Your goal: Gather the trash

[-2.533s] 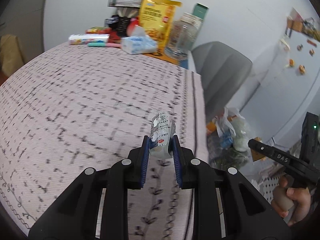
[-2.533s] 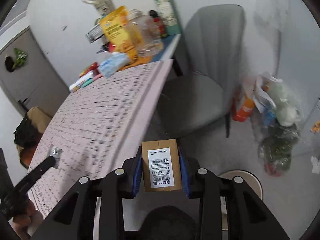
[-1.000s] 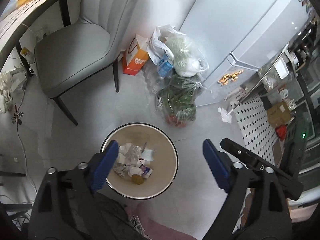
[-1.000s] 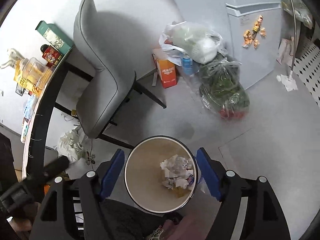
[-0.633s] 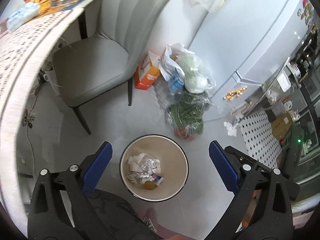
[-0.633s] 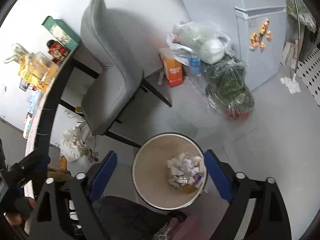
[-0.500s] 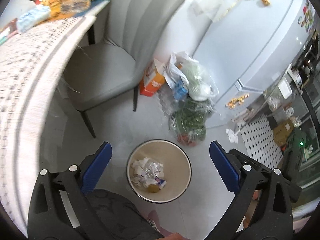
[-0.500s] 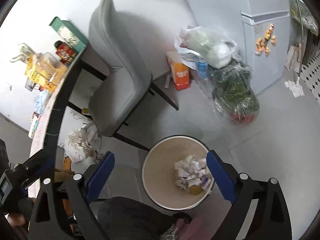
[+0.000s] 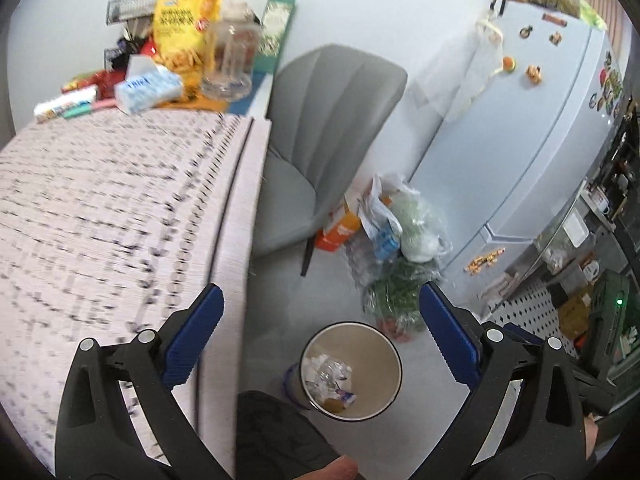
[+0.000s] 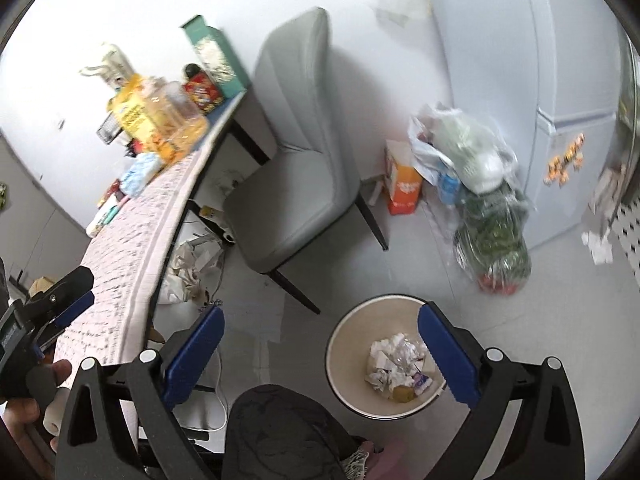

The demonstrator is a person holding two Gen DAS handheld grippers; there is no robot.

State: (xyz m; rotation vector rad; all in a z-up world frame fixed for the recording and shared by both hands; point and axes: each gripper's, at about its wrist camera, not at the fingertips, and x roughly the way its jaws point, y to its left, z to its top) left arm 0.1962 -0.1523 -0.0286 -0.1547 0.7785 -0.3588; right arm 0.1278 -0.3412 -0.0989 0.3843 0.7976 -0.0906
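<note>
Trash: crumpled paper and small wrappers (image 9: pixel 328 380) sit in the bottom of the round cream wastebasket (image 9: pixel 394 354) on the grey floor, at about 6 o'clock in my left wrist view; in the right wrist view the same bin rim (image 10: pixel 340 332) is at 5 o'clock with the paper wads (image 10: pixel 396 364) inside. My left gripper (image 9: pixel 322 330) is spread wide, blue pads far apart, nothing between them, bin visible through the gap. My right gripper (image 10: pixel 320 338) is also at full spread and empty; its right pad overlaps the bin rim in the picture, contact not evident. Beside the bin, at 12 to 1 o'clock from it, a clear bag of green vegetables (image 9: pixel 396 300) with red at the bottom, then a white plastic bag pile (image 9: pixel 412 220) and an orange carton (image 9: pixel 340 230) against the wall. Grey upholstered chair (image 9: pixel 320 128) stands behind those, tucked to the table. Table with a pale pink patterned cloth (image 9: pixel 100 220) fills 9 o'clock; at its far end a yellow snack bag (image 9: pixel 184 28), a clear glass jar (image 9: pixel 232 56), a tissue pack (image 9: pixel 146 88), a tall green box (image 9: pixel 278 20). White fridge with magnets (image 9: pixel 540 120) at 2 o'clock. My dark-trousered knee (image 10: pixel 276 432) is at the bottom edge.
</note>
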